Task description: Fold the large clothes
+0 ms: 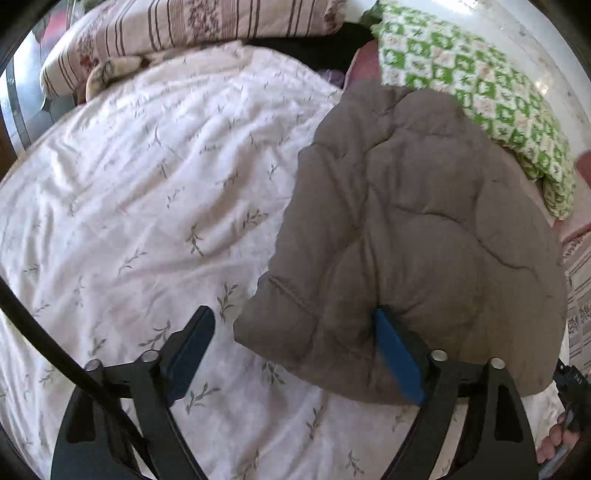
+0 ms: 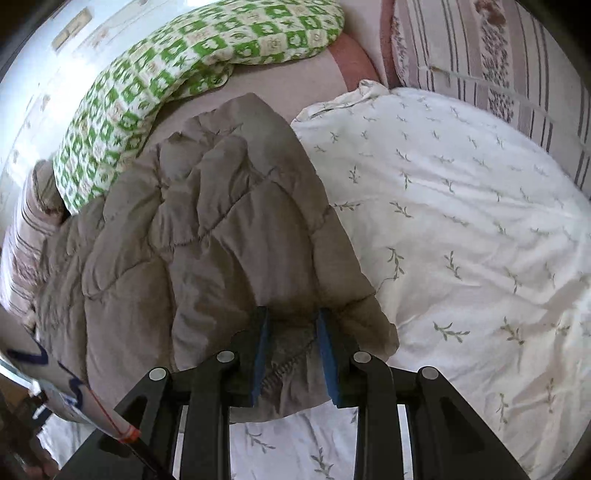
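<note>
A puffy grey-brown quilted jacket (image 1: 417,206) lies folded over on a white bedspread with a leaf print (image 1: 147,206). My left gripper (image 1: 293,317) stands wide open. Its right blue pad (image 1: 395,350) rests against the jacket's near hem, its left finger (image 1: 195,339) stands free over the bedspread, and the jacket's corner lies between them. In the right wrist view the same jacket (image 2: 207,229) fills the left half over the bedspread (image 2: 461,236). My right gripper (image 2: 293,314) is shut on a bunch of the jacket's near edge, with fabric squeezed between both blue pads.
A green and white checked pillow (image 1: 476,92) (image 2: 177,74) lies beyond the jacket. A pink striped floral quilt (image 1: 177,33) (image 2: 491,48) is piled at the far side of the bed. A person's fingers (image 1: 554,439) show at the lower right. A black cable (image 1: 55,354) crosses the lower left.
</note>
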